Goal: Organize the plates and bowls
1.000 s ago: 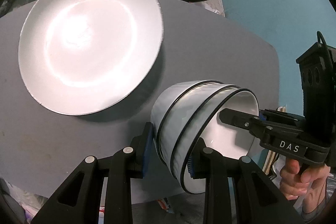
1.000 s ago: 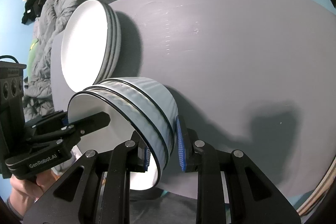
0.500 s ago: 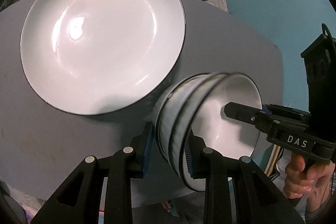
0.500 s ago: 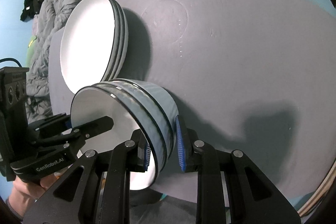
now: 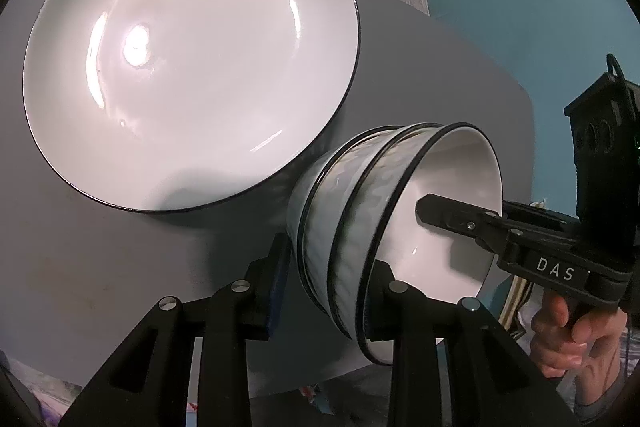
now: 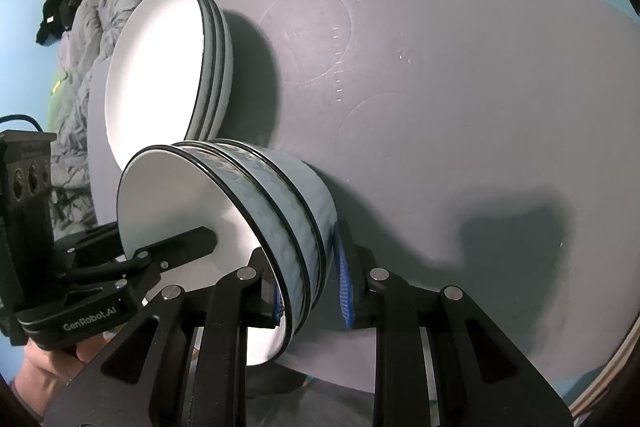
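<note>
I hold the bowl stack (image 5: 360, 223) from two sides: my left gripper (image 5: 324, 287) and right gripper (image 6: 310, 287) are both clamped on its wall. The stack is just beside the plates (image 6: 160, 75), over the grey table (image 6: 460, 87).

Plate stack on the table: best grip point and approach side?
Judging by shape: pinch the plate stack at its rim, near edge, coming in low from the side facing the bowl stack. The wide, shallow plates offer no other pinch point, and the stacked rims overhang the table.

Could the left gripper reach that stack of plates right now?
Probably not: the left gripper is clamped on the nested bowls, as is the right gripper. The plates themselves lie unobstructed just beyond.
</note>
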Demonstrator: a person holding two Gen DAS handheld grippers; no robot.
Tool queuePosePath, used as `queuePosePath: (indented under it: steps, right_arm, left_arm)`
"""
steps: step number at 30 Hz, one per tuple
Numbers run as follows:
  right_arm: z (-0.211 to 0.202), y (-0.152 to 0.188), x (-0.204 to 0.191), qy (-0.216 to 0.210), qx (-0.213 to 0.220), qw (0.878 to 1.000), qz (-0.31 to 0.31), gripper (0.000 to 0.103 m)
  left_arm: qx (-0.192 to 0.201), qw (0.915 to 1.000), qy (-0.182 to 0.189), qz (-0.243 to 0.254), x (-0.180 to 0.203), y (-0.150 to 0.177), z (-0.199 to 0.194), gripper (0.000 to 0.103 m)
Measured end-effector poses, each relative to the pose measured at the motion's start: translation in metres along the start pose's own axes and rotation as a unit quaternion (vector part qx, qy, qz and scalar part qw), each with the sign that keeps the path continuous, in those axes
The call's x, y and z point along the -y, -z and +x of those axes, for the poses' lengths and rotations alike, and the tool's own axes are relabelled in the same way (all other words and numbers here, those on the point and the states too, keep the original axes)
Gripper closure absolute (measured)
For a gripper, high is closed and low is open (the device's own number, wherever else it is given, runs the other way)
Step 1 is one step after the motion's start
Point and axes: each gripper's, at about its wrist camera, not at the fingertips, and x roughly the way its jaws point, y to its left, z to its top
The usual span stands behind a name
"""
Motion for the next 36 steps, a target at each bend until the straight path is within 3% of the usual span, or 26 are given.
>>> queuePosePath:
  steps: [19,36]
  right_arm:
    - [-0.021,0.000,-0.024,-0.001,-0.010,1.000,-0.015,0.082]
    - [-0.032,-0.039,-0.071,0.006,0.013,0.998,-0.063,0.082]
  left_arm:
    - [0.013,0.9997,0.001,-0.019,-0.014,0.010,-0.033,0.074]
    - [0.047,0.9983,-0.009,-0.035,-0.041,-0.037,-0.068,0.074]
